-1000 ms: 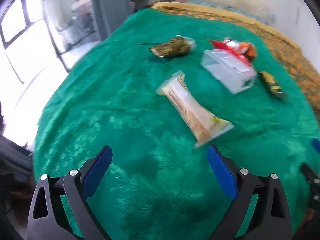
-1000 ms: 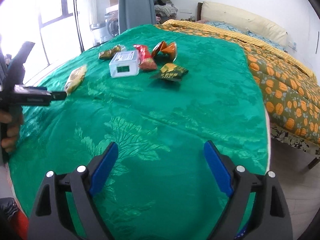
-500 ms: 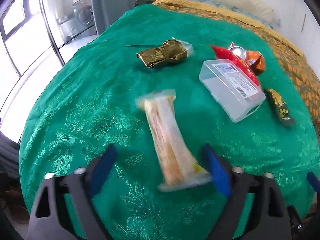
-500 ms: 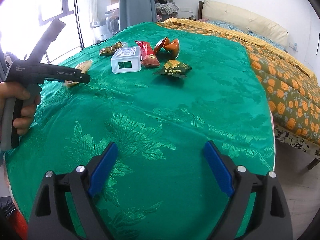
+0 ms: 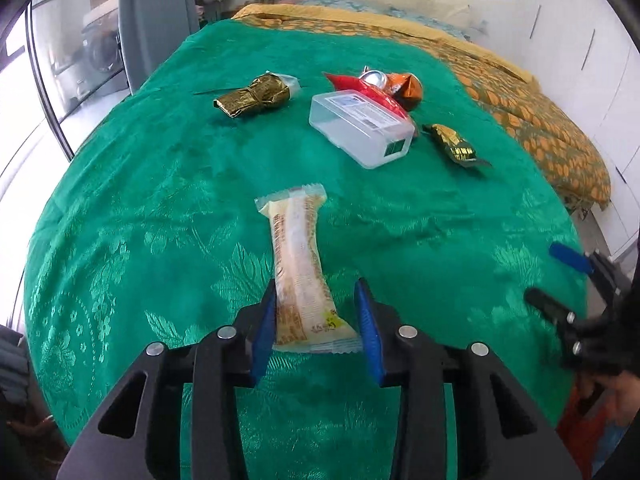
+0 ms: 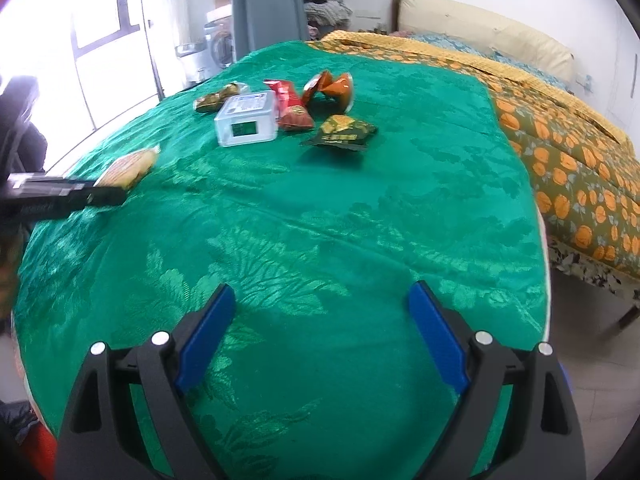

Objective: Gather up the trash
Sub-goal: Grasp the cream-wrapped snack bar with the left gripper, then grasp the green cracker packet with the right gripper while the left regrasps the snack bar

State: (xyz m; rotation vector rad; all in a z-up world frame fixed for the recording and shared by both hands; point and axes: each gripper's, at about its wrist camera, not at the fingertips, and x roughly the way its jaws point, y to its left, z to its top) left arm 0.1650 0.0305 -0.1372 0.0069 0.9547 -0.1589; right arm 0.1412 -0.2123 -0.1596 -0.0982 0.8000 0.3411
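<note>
A long cream biscuit packet (image 5: 298, 264) lies on the green bedspread (image 5: 160, 200), its near end between the fingers of my left gripper (image 5: 316, 286). The jaws are closing; the left pad touches the packet's edge and a small gap remains at the right pad. Farther off lie a gold wrapper (image 5: 252, 98), a clear plastic box (image 5: 360, 128), a red packet (image 5: 376, 88), an orange packet (image 5: 408, 86) and a green-gold packet (image 5: 454, 146). My right gripper (image 6: 322, 290) hangs open over bare bedspread near the front edge, holding nothing. In the right wrist view the left gripper (image 6: 80, 196) reaches the biscuit packet (image 6: 128, 166).
An orange-patterned quilt (image 6: 580, 168) covers the bed's right side, with a pillow (image 6: 480, 36) at the head. A window (image 6: 96, 40) and a grey curtain (image 6: 272, 4) stand behind the left edge. Floor (image 6: 592, 320) shows past the right edge.
My left gripper has moved forward over the biscuit packet and its jaws have narrowed around the packet's near end. The right gripper has stayed still and open.
</note>
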